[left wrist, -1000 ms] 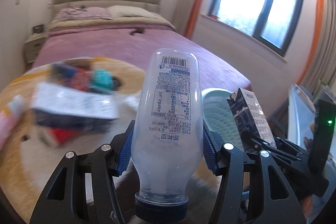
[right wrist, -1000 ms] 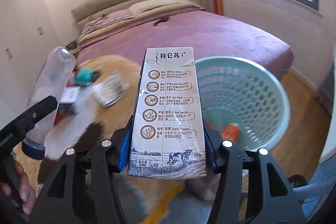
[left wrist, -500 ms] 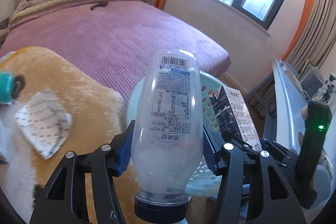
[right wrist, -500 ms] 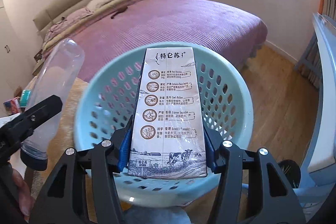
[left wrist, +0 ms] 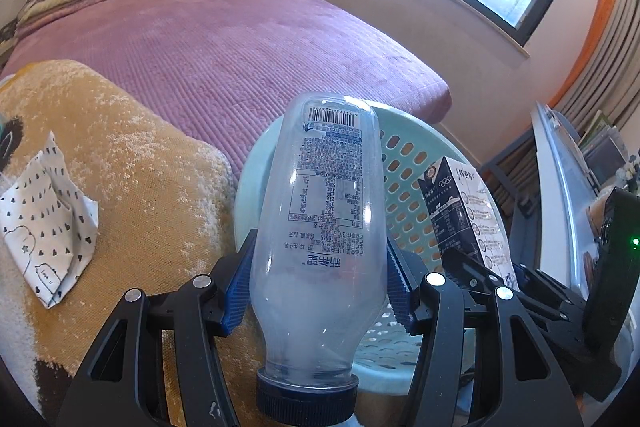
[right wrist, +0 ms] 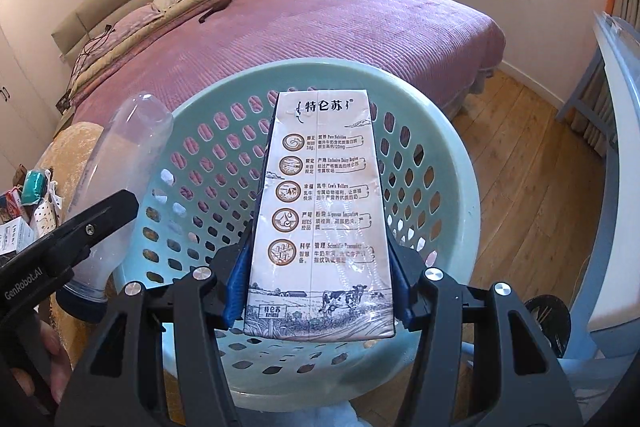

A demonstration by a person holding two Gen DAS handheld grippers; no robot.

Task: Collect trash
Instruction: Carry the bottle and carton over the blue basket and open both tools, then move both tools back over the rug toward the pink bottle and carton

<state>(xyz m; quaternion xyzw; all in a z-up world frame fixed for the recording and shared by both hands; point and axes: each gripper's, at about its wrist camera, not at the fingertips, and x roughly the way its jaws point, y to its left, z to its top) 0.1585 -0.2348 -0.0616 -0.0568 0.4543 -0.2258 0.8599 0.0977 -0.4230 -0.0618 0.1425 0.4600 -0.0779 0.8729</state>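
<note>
My left gripper [left wrist: 318, 281] is shut on an empty clear plastic bottle [left wrist: 324, 227], dark cap toward the camera, held at the left rim of a pale green perforated basket [left wrist: 404, 155]. My right gripper [right wrist: 318, 279] is shut on a milk carton [right wrist: 320, 211], held upright over the basket [right wrist: 440, 155]. The carton also shows in the left wrist view [left wrist: 464, 211] at the right, and the bottle shows in the right wrist view [right wrist: 120, 179] at the left. A white patterned wrapper [left wrist: 44, 219] lies on the yellow blanket [left wrist: 152, 167].
A bed with a purple cover [left wrist: 224, 43] lies behind the basket. More litter [right wrist: 28, 203] sits on the blanket at the far left. A wooden floor [right wrist: 532, 155] and a white-grey table [right wrist: 616, 75] are at the right.
Both grippers swung right from the blanket's litter to the basket. The carton now hangs over the basket's inside and the bottle is at its left rim.
</note>
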